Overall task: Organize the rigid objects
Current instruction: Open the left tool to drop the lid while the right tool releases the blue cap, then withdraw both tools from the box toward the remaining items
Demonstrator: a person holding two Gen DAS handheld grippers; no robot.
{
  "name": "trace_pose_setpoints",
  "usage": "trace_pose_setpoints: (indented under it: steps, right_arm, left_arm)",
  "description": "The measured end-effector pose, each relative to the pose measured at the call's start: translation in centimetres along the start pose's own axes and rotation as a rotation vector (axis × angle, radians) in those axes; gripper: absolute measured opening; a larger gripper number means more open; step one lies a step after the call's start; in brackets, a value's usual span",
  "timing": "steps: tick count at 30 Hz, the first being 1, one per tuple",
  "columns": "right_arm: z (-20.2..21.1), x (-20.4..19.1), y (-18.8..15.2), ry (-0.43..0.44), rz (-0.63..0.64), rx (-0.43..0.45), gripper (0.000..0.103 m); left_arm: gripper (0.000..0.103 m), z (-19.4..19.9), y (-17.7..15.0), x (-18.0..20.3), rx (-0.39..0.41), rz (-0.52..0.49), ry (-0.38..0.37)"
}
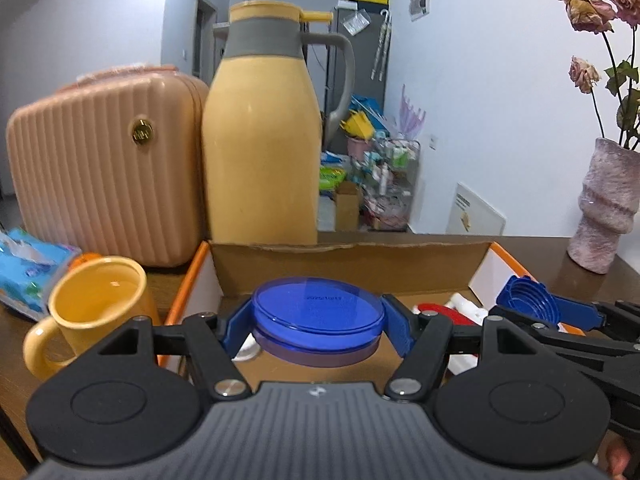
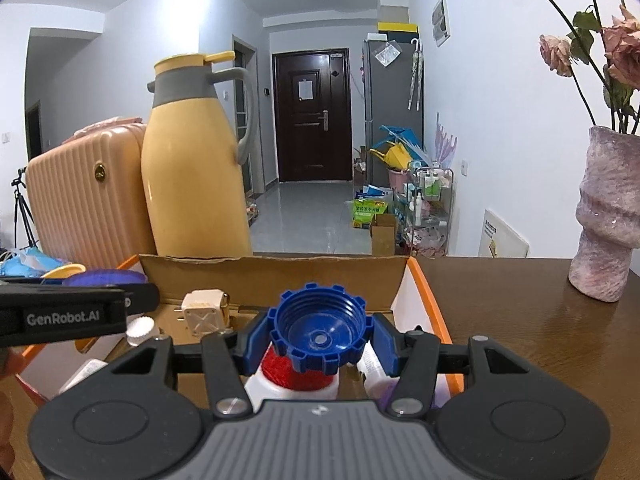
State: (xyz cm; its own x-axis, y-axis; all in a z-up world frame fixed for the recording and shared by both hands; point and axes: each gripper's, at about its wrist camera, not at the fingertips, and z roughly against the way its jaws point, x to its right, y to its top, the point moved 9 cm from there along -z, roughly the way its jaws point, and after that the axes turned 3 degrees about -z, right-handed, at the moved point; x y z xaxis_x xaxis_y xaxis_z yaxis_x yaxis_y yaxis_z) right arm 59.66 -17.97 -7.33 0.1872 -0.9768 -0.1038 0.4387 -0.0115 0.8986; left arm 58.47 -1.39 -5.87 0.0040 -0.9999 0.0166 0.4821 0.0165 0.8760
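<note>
Left wrist view: left gripper [image 1: 318, 326] clamps a round translucent blue plastic lid [image 1: 318, 312], while right gripper [image 2: 320, 338] pinches a ribbed blue screw cap [image 2: 320, 334] over the cardboard box [image 2: 276, 276].

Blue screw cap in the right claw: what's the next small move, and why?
Probably lower it a little and release. The right claw grips the blue screw cap over the cardboard box, just above a red-topped white bottle, so it seems ready to drop in.
</note>
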Motion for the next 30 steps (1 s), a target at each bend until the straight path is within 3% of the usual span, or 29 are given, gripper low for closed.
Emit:
trace_pose_setpoints:
  steps: [1,3,4,9,30]
  right_arm:
    - [0.0,0.1,0.0,-0.001,-0.001,-0.002,0.061]
    - [0.2,0.2,0.2,-0.005,-0.007,0.007,0.076]
    - [0.3,0.2,0.2,-0.006,-0.007,0.013,0.085]
    - [0.6,0.5,0.4,-0.037,-0.004,0.029,0.099]
    - [2.2,0.2,0.6,-0.046,0.025,0.055,0.102]
  left_arm:
    - [0.073,-0.1,-0.1,-0.1,-0.007,0.007,-0.007]
    - [0.09,0.0,-0.2,-0.3,-0.007,0.012,0.003]
    - [0.093,0.1,-0.1,-0.4,-0.001,0.011,0.017]
    - [0.103,0.4,0.1,-0.8,0.022,0.002,0.054]
    - [0.103,1.6,0.5,-1.5,0.043,0.024,0.063]
